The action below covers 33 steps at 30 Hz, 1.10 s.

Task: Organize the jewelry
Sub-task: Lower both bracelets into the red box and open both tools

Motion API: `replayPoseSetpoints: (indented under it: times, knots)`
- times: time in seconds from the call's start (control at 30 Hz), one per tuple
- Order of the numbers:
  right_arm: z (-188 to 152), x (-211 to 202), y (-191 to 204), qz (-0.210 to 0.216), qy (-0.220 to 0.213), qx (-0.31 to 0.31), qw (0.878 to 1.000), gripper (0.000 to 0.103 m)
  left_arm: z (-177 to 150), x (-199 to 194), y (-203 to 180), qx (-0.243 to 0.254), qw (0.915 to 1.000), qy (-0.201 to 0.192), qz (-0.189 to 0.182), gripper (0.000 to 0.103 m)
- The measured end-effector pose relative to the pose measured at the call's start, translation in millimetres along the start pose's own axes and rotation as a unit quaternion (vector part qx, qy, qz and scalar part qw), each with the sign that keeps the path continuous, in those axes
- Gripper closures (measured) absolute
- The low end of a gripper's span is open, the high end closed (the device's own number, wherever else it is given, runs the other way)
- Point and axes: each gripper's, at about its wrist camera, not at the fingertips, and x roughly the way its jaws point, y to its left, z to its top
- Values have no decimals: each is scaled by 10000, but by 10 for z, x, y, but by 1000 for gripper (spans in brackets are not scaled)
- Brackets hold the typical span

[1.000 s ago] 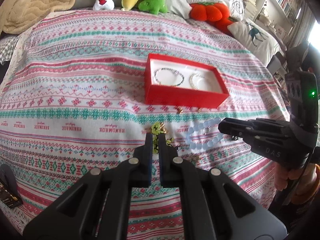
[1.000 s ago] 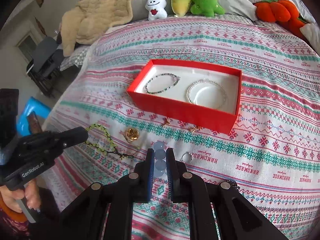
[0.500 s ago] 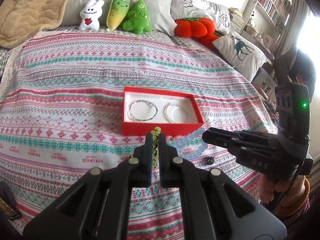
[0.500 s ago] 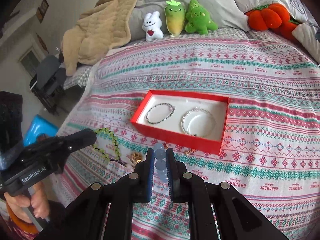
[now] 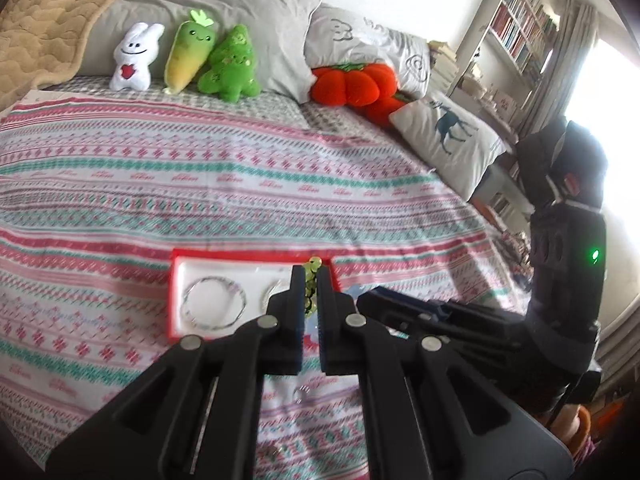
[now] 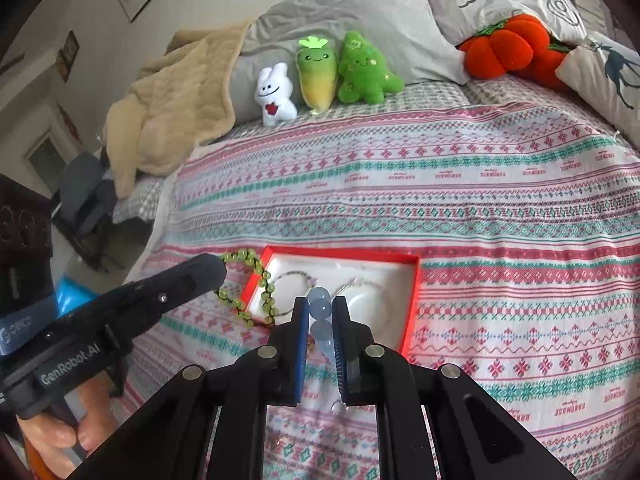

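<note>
A red jewelry box with a white lining lies on the patterned bedspread and holds two bracelets. My left gripper is shut on a green bead bracelet, which hangs over the box's left edge in the right wrist view. My right gripper is shut on a pale blue bead bracelet above the box's near side. The right gripper also shows in the left wrist view, just right of the left one.
Small rings lie on the bedspread in front of the box. Plush toys, an orange pumpkin cushion and pillows line the far end. A beige blanket lies far left. Shelves stand right.
Both grippers have lifted their bracelets off the bedspread and risen, moving forward toward the red box. The green bracelet now hangs by the box's left edge.
</note>
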Motion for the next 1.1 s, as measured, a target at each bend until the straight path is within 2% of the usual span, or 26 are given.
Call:
replayPoseSetpoints:
  times: [0.07, 0.17, 0.27, 0.4, 0.5, 0.67, 0.77, 0.83, 1.1]
  knots:
    - [34, 12, -53, -42, -55, 53, 10000, 91, 53, 78, 19, -105, 9996, -61, -269, 97]
    - [76, 28, -123, -132, -133, 112, 9998, 91, 71, 224, 76, -199, 9991, -67, -356, 97]
    - [113, 51, -169, -183, -193, 155, 9995, 91, 43, 399, 194, -259, 9996, 67, -50, 97]
    - [147, 112, -174, -217, -188, 128, 9995, 91, -15, 549, 378, -174, 9978, 308, 562, 97]
    - [166, 194, -125, -200, -128, 69, 9997, 91, -70, 628, 506, -119, 9932, 543, 1028, 97]
    - [187, 367, 29, 49, 22, -12, 10000, 91, -147, 693, 666, -148, 9852, 824, 1494, 97]
    - [190, 465, 105, 308, 116, 13, 9995, 91, -177, 708, 705, -126, 9826, 904, 1620, 97]
    - [185, 543, 111, 286, 180, 15, 9994, 91, -190, 712, 719, -118, 9818, 942, 1648, 97]
    - [140, 764, -150, -382, 376, 68, 9985, 91, -188, 784, 699, 9, 9798, 989, 1739, 97]
